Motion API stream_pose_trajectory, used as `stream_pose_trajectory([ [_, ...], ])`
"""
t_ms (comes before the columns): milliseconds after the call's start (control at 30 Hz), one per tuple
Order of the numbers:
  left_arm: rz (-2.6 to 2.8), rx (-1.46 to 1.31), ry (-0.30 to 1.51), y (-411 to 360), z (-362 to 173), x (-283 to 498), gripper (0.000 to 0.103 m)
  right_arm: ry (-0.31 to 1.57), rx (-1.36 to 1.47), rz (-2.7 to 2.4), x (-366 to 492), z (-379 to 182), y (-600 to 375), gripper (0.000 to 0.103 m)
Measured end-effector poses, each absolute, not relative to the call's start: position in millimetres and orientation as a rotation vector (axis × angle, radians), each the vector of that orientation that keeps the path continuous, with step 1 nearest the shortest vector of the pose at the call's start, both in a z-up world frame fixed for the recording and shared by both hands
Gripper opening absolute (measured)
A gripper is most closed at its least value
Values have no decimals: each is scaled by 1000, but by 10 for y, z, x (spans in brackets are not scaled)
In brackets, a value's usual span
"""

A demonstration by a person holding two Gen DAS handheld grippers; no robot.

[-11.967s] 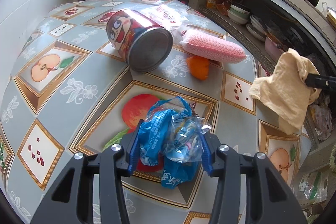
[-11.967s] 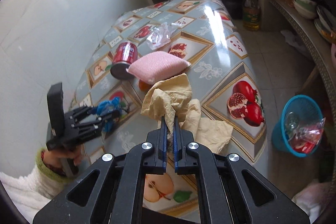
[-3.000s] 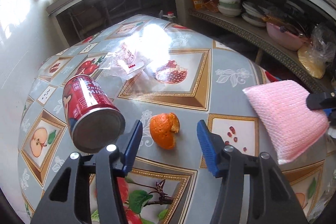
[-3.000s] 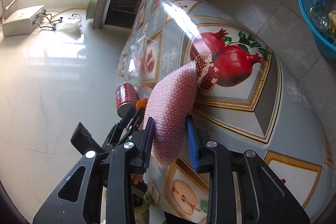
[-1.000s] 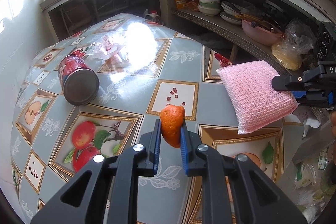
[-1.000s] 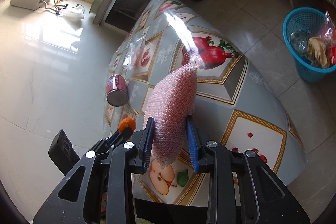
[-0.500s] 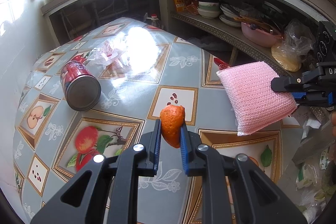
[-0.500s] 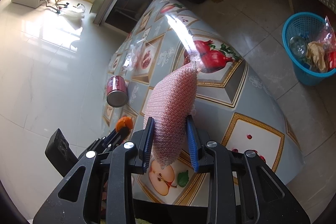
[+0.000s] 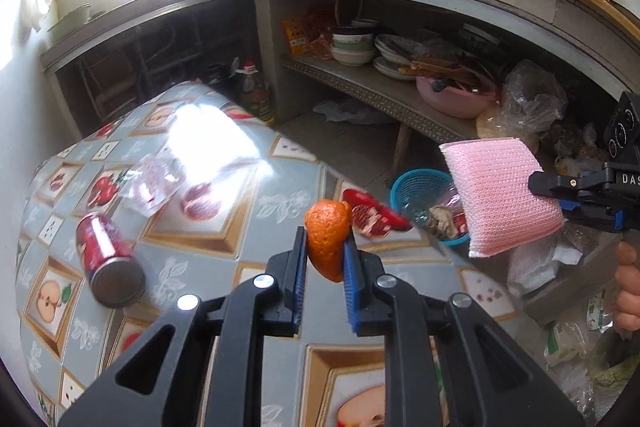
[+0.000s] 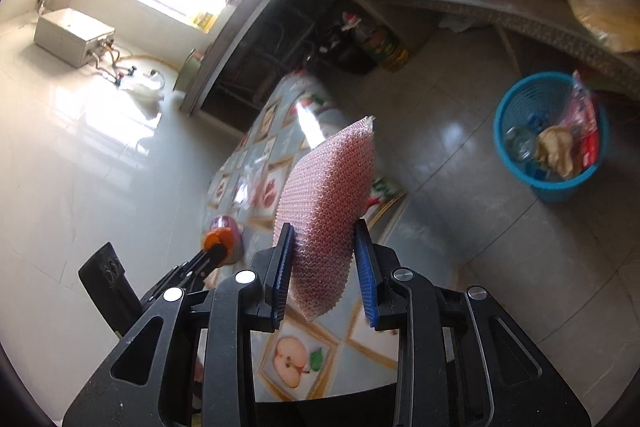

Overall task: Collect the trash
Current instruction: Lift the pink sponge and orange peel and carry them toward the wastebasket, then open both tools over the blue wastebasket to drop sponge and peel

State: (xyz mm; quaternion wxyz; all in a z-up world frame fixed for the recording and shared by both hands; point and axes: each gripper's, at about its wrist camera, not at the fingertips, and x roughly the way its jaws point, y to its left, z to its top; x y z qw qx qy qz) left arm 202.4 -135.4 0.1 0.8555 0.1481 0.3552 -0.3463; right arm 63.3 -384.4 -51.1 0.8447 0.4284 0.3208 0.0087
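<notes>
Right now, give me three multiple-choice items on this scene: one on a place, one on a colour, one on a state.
1. Where is the red metal can?
A. lying on the fruit-print table
B. in the basket
C. on the shelf

2. What colour is the plastic mesh basket on the floor?
A. green
B. blue
C. white

3. What do the left tongs do?
A. stand open, empty
B. rest on the can
C. grip a piece of orange peel

Key: 1 A, the can lies on its side on the tabletop; 2 B, its mesh wall is blue; 3 C, the peel sits pinched between both pads.
</notes>
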Motion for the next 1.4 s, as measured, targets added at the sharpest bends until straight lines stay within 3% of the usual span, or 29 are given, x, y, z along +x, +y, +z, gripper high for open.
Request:
stream_pose_trajectory([
  [133,-855,310,796,-1950,38,2179,16,618,886,-180,261,-497,-4338,28],
  [300,-993,286,1010,-2854,-317,2488,16,648,932,-336,97,-834,-4759,28],
  [500,-1038,385,1172,-3875,-881,2732,16,724,918,-463,341,-1348,-4992,28],
  [733,-1049,466,1218,-4835,-1333,2933,17,765,906,-519,865,-1827,-5388,29],
  [767,-1051,460,1212,-4945,-1377,2961,19,761,898,-527,967,-1884,-5457,32],
  [800,-1048,455,1213,-5077,-1448,3001,31,766,887,-536,1080,-1960,-5527,33],
  [867,-1009,442,1231,-5194,-1582,3078,56,779,882,-564,1293,-2180,-5672,39],
  [1067,-1007,375,1248,-5067,-1586,3102,58,848,862,-620,1364,-2632,-5730,44],
  [1400,-1046,404,1087,-4466,-949,2821,68,806,768,-676,815,-2408,-5396,45],
])
